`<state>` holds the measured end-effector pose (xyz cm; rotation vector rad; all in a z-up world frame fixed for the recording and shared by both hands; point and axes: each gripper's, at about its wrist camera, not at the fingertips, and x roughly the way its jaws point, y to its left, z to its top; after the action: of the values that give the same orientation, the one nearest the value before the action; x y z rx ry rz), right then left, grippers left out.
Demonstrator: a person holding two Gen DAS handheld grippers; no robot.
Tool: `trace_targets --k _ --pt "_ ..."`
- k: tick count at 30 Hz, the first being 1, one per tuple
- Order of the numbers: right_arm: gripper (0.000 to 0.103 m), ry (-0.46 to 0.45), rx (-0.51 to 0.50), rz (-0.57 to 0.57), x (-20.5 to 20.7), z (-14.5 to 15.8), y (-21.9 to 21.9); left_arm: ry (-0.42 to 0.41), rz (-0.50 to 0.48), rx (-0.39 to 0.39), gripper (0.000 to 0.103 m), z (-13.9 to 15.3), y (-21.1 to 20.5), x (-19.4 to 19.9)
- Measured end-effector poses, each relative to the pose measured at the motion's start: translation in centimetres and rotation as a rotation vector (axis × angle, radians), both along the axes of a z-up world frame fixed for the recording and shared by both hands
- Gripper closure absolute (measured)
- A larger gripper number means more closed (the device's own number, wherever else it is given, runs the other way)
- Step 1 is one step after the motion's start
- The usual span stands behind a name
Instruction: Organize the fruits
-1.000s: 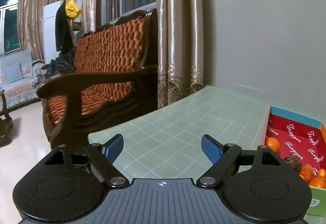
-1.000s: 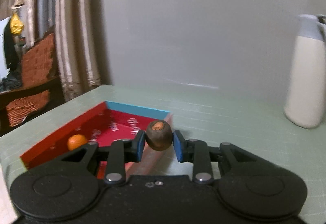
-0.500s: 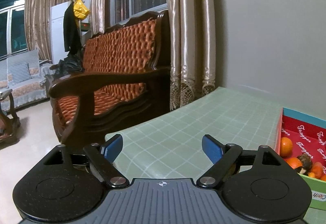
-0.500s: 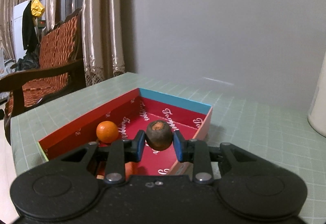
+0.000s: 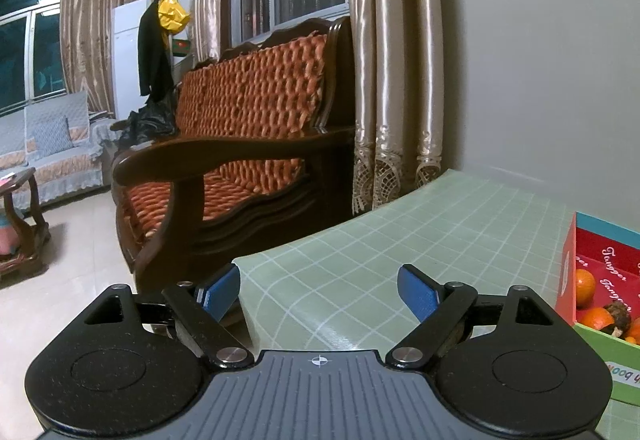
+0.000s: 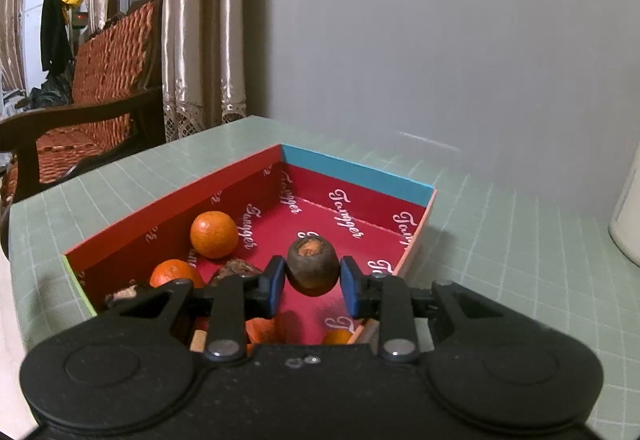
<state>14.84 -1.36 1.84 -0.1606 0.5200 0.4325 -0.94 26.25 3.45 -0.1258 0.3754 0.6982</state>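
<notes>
My right gripper (image 6: 313, 285) is shut on a dark brown round fruit (image 6: 313, 265) and holds it above the inside of a red box (image 6: 362, 176) with a blue far wall. In the box lie an orange (image 6: 213, 234), a second orange (image 6: 176, 274) and more brown fruits (image 6: 236, 269), partly hidden by the fingers. My left gripper (image 5: 319, 290) stands open over the green checked tablecloth (image 5: 384, 240) with nothing between its blue pads. The same red box (image 5: 568, 268) shows at the right edge of the left wrist view, with oranges (image 5: 586, 282) in it.
A wooden sofa with orange cushions (image 5: 248, 144) stands past the table's left edge. Curtains (image 5: 396, 80) hang behind it beside a grey wall. A white jug (image 6: 628, 224) stands on the table at the far right.
The right gripper has swung left with the brown fruit, from beside the box's right wall to over its inside. The left wrist view has shifted left, so the box sits nearer its right edge.
</notes>
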Motion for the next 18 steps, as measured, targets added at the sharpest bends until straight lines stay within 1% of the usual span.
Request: trace_targets --k 2,3,4,6,9,11,13,15,18 --pt "0.074 0.001 -0.002 -0.005 0.0 -0.1 0.0 -0.001 -0.002 -0.004 0.017 0.0 0.0 0.0" --pt "0.073 0.0 -0.001 -0.005 0.0 -0.1 -0.1 -0.001 -0.005 -0.004 0.017 0.0 0.0 0.0" --pt "0.07 -0.003 -0.001 -0.009 0.0 -0.1 -0.1 -0.001 -0.009 -0.003 0.017 0.0 -0.1 0.0" --pt "0.069 -0.011 0.001 -0.016 -0.1 0.1 -0.4 0.002 -0.018 0.002 0.017 0.0 -0.4 0.1" --pt "0.058 -0.008 0.02 -0.015 -0.1 0.3 -0.6 0.004 -0.031 0.006 0.017 0.0 -0.7 0.3" --pt "0.034 -0.016 0.041 0.002 -0.4 0.6 -0.9 0.005 -0.041 0.008 0.017 0.0 -1.0 0.5" --pt "0.02 -0.046 0.03 0.0 -1.0 1.1 -0.8 0.006 -0.05 0.017 0.017 0.1 -1.6 0.8" --pt "0.02 -0.071 0.017 -0.005 -1.5 1.6 -1.1 0.006 -0.068 0.029 0.014 0.1 -2.2 1.3" --pt "0.019 -0.059 0.032 -0.046 -2.3 2.7 -2.2 0.025 -0.123 0.028 0.011 0.3 -3.5 2.2"
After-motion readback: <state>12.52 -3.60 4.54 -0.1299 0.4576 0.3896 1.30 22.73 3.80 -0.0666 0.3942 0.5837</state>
